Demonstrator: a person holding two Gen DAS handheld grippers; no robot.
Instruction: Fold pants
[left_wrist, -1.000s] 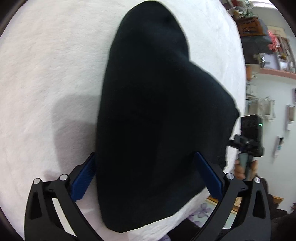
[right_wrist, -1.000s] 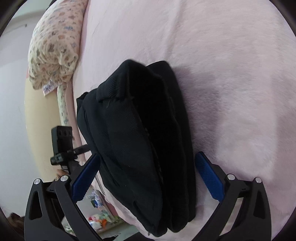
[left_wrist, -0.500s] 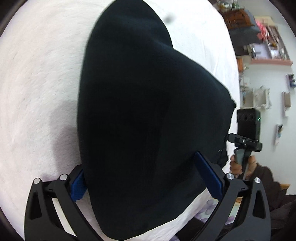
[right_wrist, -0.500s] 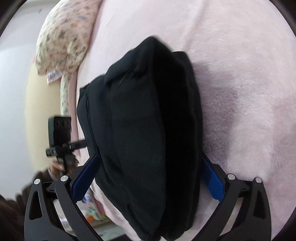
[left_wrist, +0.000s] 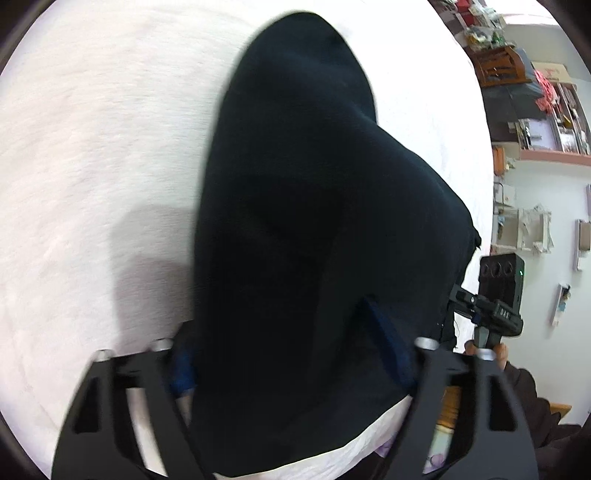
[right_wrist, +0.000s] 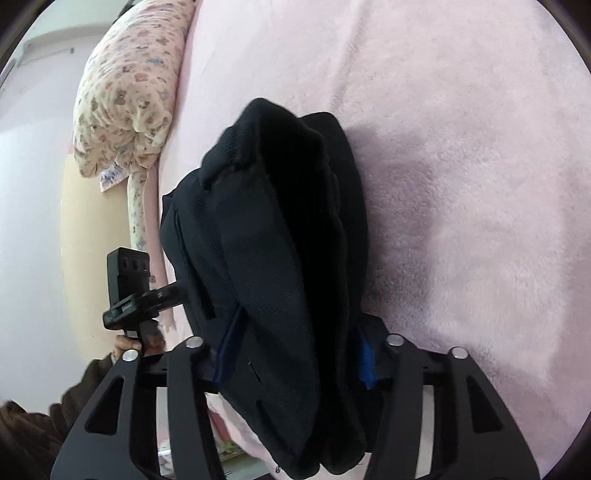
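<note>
The black pants (left_wrist: 306, 221) lie folded in a thick bundle on the pale pink fleece bed cover (left_wrist: 92, 147). My left gripper (left_wrist: 291, 350) is closing on the near end of the bundle; its blue pads press into the cloth and are partly hidden by it. In the right wrist view the pants (right_wrist: 280, 258) show as stacked layers. My right gripper (right_wrist: 295, 354) has its blue pads against both sides of the stack. Each view shows the other gripper at the pants' far side: the right one (left_wrist: 498, 295), the left one (right_wrist: 129, 291).
A floral pillow (right_wrist: 129, 92) lies at the bed's head, left in the right wrist view. Shelves and clutter (left_wrist: 535, 92) stand against the wall past the bed. The bed edge (left_wrist: 369, 443) runs just under the pants' near end.
Both grippers have narrowed from wide open to pressing on the pants bundle. The bundle has shifted a little in both views.
</note>
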